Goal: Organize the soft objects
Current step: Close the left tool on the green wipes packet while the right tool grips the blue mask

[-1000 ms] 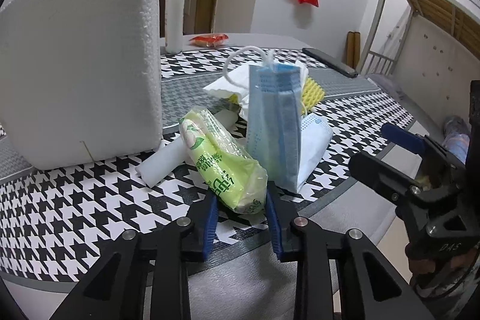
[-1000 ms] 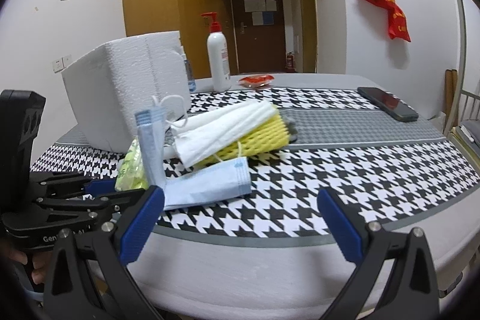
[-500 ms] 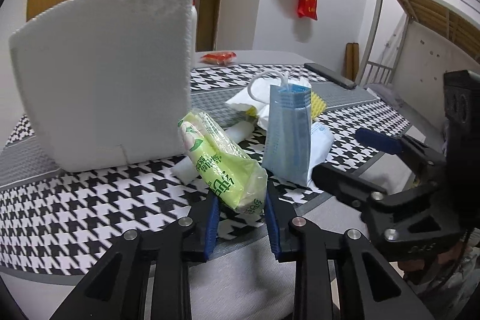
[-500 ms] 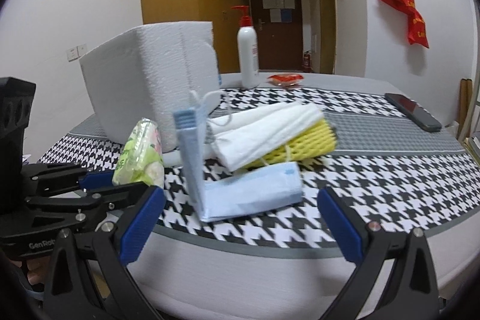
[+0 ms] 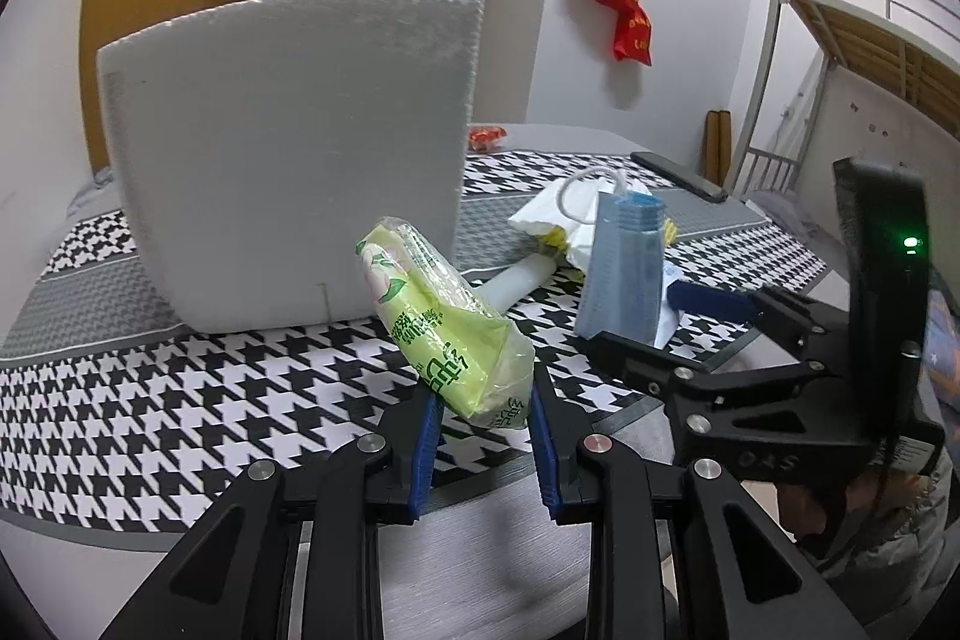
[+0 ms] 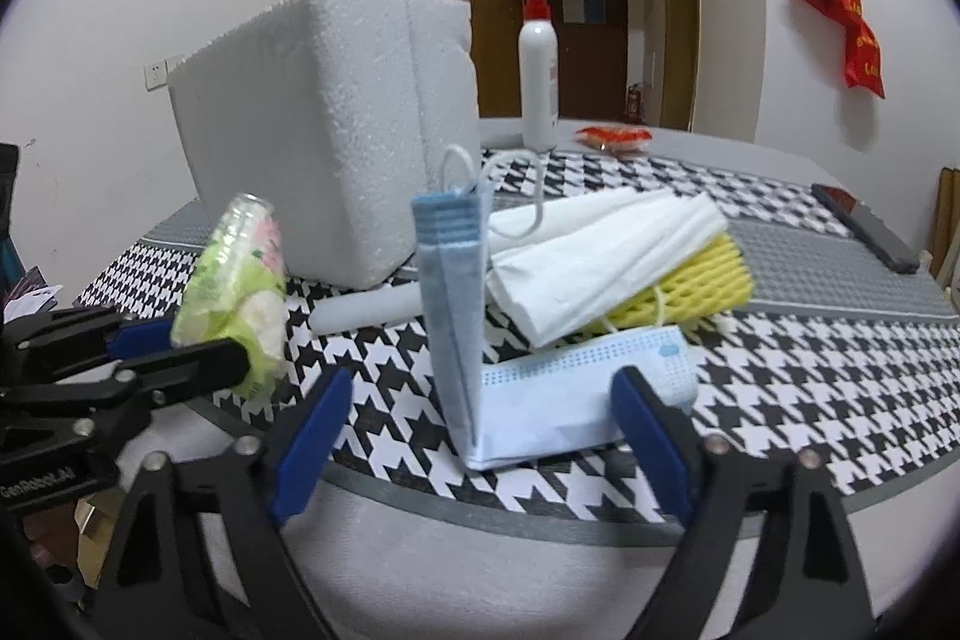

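Observation:
My left gripper (image 5: pixel 483 403) is shut on a green tissue pack (image 5: pixel 441 319) and holds it tilted above the table's near edge; the pack also shows in the right wrist view (image 6: pixel 237 292). My right gripper (image 6: pixel 480 400) is open on either side of a folded blue face mask (image 6: pixel 528 376) lying at the table's front, one half standing upright (image 5: pixel 624 271). Behind the mask lie white folded tissue (image 6: pixel 600 250), yellow foam netting (image 6: pixel 696 289) and a white foam stick (image 6: pixel 369 313).
A large white foam box (image 5: pixel 288 160) stands on the houndstooth tablecloth (image 5: pixel 180 388), left of the pile. A pump bottle (image 6: pixel 538 70), a red packet (image 6: pixel 615 135) and a black phone (image 6: pixel 864 226) sit farther back.
My left gripper lifted the tissue pack and swung left toward the foam box. My right gripper moved in toward the mask and narrowed its jaws around it.

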The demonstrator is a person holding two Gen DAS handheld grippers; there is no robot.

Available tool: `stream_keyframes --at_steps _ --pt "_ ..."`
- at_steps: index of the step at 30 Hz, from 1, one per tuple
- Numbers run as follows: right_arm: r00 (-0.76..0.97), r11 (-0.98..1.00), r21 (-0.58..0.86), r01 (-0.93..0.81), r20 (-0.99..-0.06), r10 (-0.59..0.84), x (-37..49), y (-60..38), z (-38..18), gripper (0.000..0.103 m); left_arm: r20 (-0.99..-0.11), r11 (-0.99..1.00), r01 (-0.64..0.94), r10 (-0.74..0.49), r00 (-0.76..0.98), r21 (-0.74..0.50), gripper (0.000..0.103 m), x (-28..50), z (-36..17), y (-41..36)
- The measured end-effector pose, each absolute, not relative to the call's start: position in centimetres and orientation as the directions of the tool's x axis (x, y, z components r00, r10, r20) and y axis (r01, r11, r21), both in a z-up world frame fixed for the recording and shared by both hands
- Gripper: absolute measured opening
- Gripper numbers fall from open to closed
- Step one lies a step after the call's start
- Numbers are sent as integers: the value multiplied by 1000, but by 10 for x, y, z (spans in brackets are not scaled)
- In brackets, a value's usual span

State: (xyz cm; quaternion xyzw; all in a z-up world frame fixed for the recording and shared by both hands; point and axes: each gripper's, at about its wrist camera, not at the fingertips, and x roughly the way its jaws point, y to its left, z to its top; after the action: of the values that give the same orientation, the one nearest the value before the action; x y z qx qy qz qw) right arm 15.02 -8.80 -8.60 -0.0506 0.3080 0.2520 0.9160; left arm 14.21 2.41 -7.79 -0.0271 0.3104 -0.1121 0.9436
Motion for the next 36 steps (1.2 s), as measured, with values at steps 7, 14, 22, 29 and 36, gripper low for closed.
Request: stream_keyframes --at_steps 7,14,22,29,36 --pt "668 882 53 -467 -632 392 162 -82 -95 58 -572 975 179 -221 790 -130 29 132 -77 37" --pt "644 873 71 -483 -647 409 158 -80 -92 25 -554 976 176 -219 803 -131 29 119 -74 40" --pt "659 869 77 -489 -620 425 137 -82 -78 15 -530 978 171 -209 821 -120 29 101 -65 43" --pt "683 868 63 -493 -589 431 120 -87 -62 13 -509 979 170 -204 836 -113 29 88 -57 42" --pt "714 869 47 -492 -549 434 108 -90 -43 13 -488 980 169 -198 850 -103 29 77 -49 43"
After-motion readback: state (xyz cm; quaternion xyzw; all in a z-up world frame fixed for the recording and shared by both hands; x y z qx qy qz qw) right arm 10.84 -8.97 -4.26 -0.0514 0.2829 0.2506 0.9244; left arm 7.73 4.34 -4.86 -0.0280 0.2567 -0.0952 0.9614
